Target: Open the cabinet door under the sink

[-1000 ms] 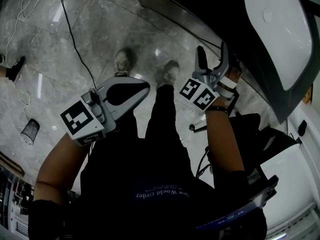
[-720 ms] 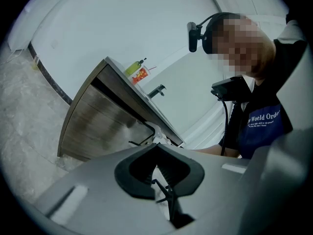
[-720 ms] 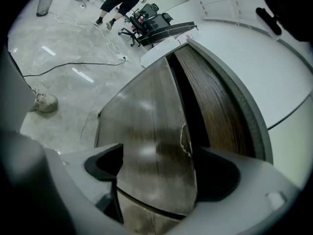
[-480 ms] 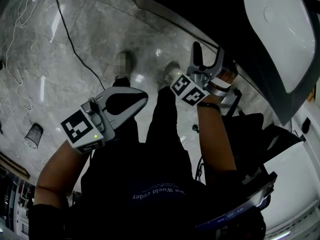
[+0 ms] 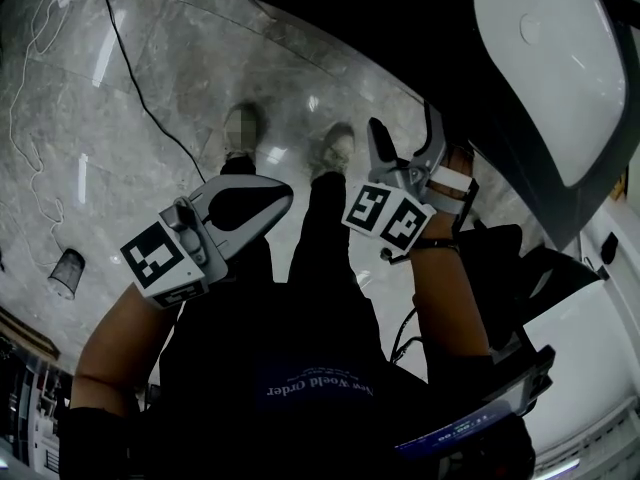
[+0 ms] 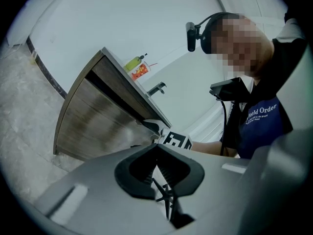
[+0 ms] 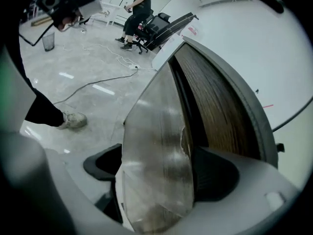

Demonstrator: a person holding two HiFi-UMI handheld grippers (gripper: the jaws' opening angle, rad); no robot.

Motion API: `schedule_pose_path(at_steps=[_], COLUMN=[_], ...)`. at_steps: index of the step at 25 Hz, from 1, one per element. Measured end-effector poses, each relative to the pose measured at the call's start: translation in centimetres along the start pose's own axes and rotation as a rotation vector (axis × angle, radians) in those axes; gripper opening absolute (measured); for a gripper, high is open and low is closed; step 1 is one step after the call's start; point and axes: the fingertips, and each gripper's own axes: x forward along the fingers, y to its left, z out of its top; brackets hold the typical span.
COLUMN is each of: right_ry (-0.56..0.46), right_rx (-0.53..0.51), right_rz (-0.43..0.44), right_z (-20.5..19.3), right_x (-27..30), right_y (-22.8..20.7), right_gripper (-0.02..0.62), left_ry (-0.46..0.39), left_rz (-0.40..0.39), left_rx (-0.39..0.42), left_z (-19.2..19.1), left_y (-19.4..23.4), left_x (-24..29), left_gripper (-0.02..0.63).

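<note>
The cabinet (image 5: 400,38) under the white sink (image 5: 560,68) shows dark in the head view. In the right gripper view its glossy grey door (image 7: 156,146) stands ajar from the wood-grain front (image 7: 220,106). The door's edge runs between the jaws of my right gripper (image 7: 159,173). Those jaws stand wide and are closing slightly, and the pads do not visibly press on the door. In the head view my right gripper (image 5: 402,120) points at the cabinet. My left gripper (image 5: 285,183) hangs shut and empty over the floor, and its joined tips (image 6: 156,146) face the cabinet's side (image 6: 98,126).
A black cable (image 5: 150,88) crosses the marble floor and a mesh waste bin (image 5: 62,266) stands at the left. The person's shoes (image 5: 245,128) are in front of the cabinet. A tap (image 6: 156,88) and a soap bottle (image 6: 134,63) sit on the counter. Far off, a person sits by an office chair (image 7: 161,26).
My right gripper has spread its jaws wider and drawn back a little towards the person, its marker cube turning. The left gripper has stayed where it was.
</note>
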Motion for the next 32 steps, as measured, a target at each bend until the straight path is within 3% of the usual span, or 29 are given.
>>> schedule_pose_path(at_steps=[12,17,23,26,32], right_ry=[-0.032,-0.038,-0.073,-0.079,-0.133], right_rx=[0.078,0.088,0.128,0.181,0.397], right_rz=[0.381,0.507,0.571,0.623,0.736], right_z=[0.7,1.5,2.1,2.6,3.3], right_x=[-3.5,-5.5,-6.6,-7.1,-7.5], right_y=[0.2,2.0,3.1,3.4,3.7], right_gripper=[0.282,0.273,0.252,0.21,0.154], left_ry=[-0.06,-0.035,-0.046,-0.059,-0.114], left_rz=[-0.023,-0.031,-0.022,-0.02,-0.024], left_rx=[-0.033,-0.004,-0.002,-0.016,0.026], left_z=[1.0,0.3,0.2,0.4,1.2], left_y=[-0.5,-0.7,-0.8,-1.1,-1.6], left_x=[0.6,0.3,-1.0,-1.5,-2.4], left_gripper=[0.002,0.002,0.002,0.002,0.002])
